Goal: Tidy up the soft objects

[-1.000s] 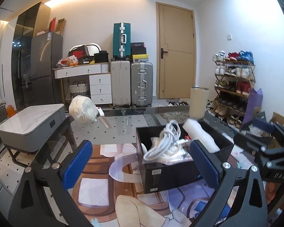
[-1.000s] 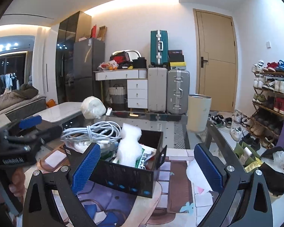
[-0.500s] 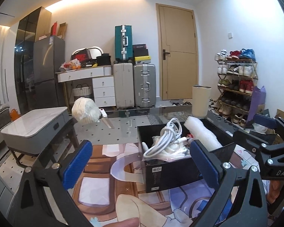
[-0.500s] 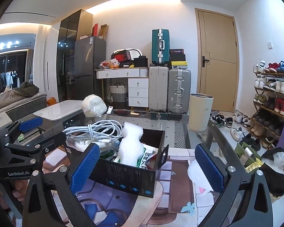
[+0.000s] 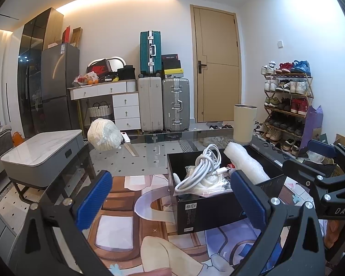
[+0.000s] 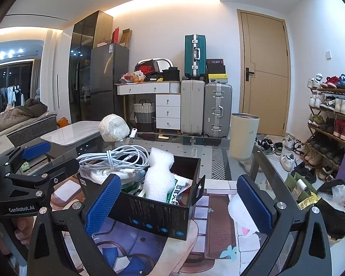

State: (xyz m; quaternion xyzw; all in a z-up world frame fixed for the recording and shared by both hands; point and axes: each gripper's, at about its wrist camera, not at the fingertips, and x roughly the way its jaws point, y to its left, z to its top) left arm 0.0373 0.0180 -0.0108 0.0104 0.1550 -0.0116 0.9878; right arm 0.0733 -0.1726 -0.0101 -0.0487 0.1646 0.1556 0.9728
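A black box [image 5: 209, 209] stands on the glass table and holds a coiled white cable [image 5: 205, 166], a bubble-wrap roll [image 5: 246, 162] and packets. In the right wrist view the box [image 6: 158, 216] shows the cable [image 6: 113, 157], the bubble wrap [image 6: 159, 176] and a green-printed packet [image 6: 180, 191]. A white wrapped bundle [image 5: 104, 134] lies at the table's far left. My left gripper [image 5: 170, 197] is open and empty before the box. My right gripper [image 6: 179, 203] is open and empty, to the box's right.
A beige cylinder bin [image 6: 243, 135] stands at the table's far right. A white knife-like tool [image 5: 128, 142] lies by the bundle. A grey side table [image 5: 43, 154] is to the left, a shoe rack [image 5: 287, 105] to the right, suitcases [image 5: 163, 103] behind.
Both grippers have drifted slightly, so the views shift a little. The box and its contents have not moved. Both grippers stay open.
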